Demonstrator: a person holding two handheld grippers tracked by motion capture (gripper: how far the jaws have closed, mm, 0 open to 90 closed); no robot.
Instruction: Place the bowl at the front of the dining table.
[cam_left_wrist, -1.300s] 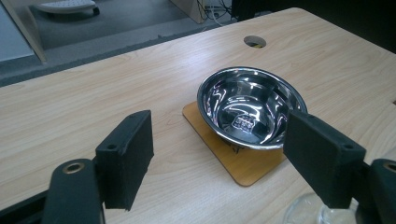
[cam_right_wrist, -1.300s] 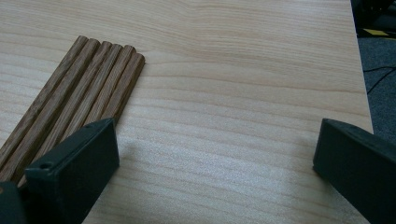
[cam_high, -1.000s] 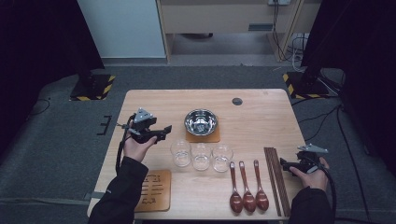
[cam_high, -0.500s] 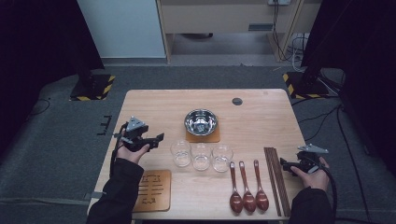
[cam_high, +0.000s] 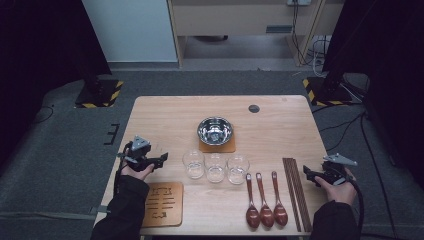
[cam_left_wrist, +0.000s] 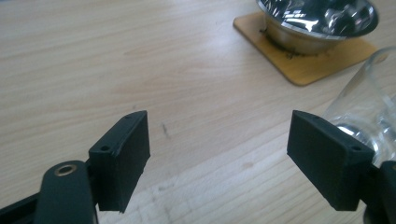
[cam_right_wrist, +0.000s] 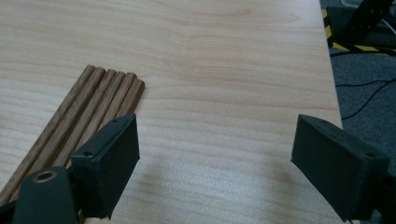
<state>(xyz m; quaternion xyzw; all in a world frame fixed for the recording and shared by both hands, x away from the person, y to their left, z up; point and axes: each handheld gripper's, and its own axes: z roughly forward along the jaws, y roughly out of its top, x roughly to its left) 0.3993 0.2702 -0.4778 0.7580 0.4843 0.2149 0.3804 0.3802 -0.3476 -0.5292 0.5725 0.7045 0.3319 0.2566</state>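
Left gripper (cam_high: 161, 160) is hanging low at the left of the high view, jaws gaping wide with nothing in them, and the nearest glass (cam_high: 193, 163) is sitting just to its right, not touching. In the left gripper view that glass (cam_left_wrist: 369, 112) is peeking in behind the right jaw. Right gripper (cam_high: 309, 176) is hovering at the right edge, jaws spread but just been closing a bit, empty; chopsticks (cam_high: 295, 192) are lying just left of it.
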